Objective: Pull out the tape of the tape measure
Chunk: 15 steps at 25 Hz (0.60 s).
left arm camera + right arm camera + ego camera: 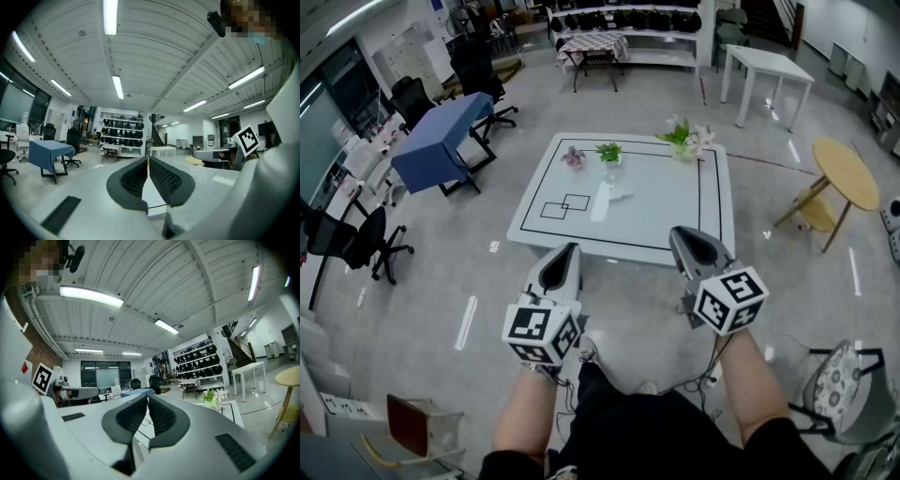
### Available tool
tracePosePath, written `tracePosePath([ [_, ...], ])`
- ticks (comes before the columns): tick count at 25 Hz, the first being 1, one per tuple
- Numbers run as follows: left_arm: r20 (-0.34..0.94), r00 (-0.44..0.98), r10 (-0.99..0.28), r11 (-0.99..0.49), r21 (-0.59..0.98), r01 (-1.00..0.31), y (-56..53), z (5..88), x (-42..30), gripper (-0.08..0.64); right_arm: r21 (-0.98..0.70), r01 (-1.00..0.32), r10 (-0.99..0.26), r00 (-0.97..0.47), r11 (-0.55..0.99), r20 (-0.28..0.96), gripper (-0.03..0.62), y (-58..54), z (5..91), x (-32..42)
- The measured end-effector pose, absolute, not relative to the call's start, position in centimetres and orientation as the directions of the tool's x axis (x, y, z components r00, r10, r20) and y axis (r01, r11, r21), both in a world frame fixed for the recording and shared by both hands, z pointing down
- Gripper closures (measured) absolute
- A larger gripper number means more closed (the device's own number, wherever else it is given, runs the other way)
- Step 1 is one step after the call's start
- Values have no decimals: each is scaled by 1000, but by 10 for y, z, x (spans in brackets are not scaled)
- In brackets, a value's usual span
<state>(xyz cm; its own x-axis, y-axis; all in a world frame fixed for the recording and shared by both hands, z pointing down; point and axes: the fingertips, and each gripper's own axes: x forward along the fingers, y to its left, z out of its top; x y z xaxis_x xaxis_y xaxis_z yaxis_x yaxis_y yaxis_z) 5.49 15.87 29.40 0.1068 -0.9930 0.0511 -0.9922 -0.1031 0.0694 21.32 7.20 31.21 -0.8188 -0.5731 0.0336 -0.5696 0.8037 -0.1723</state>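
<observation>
A white table (675,216) marked with black lines stands ahead of me. On it lies a small pale object (617,193) beside a white strip; I cannot tell whether it is the tape measure. My left gripper (569,249) (148,160) is held level short of the table's front edge, its jaws together with nothing between them. My right gripper (682,233) (146,397) is level beside it, also short of the edge, its jaws together and empty. Each gripper's marker cube (542,330) (731,298) faces me.
Small potted flowers (608,151) (688,139) (573,157) stand along the table's far side. A blue-covered table (441,131) and office chairs (356,239) are at the left. A round yellow table (847,172) is at the right, a white table (766,66) and shelves further back.
</observation>
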Motion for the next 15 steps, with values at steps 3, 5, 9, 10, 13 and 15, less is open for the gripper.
tracePosePath([
  [3, 46, 106, -993, -103, 70, -992, 151, 296, 44, 555, -172, -567, -572, -820, 805, 29, 557, 65, 312, 205],
  [5, 44, 108, -993, -104, 67, -992, 144, 296, 37, 554, -167, -570, -574, -818, 805, 27, 532, 60, 311, 200],
  [9, 48, 132, -990, -129, 63, -990, 123, 300, 20, 428, -147, -573, -577, -816, 806, 13, 473, 45, 311, 183],
  [10, 50, 137, -989, -134, 60, -989, 116, 302, 14, 392, -138, -571, -576, -817, 809, 7, 460, 41, 312, 177],
  [13, 61, 158, -986, -155, 44, -987, 96, 308, -7, 333, -114, -576, -580, -815, 809, 2, 402, 26, 314, 156],
  [15, 69, 178, -982, -176, 43, -984, 80, 312, -21, 316, -114, -588, -591, -807, 801, 8, 382, 12, 316, 143],
])
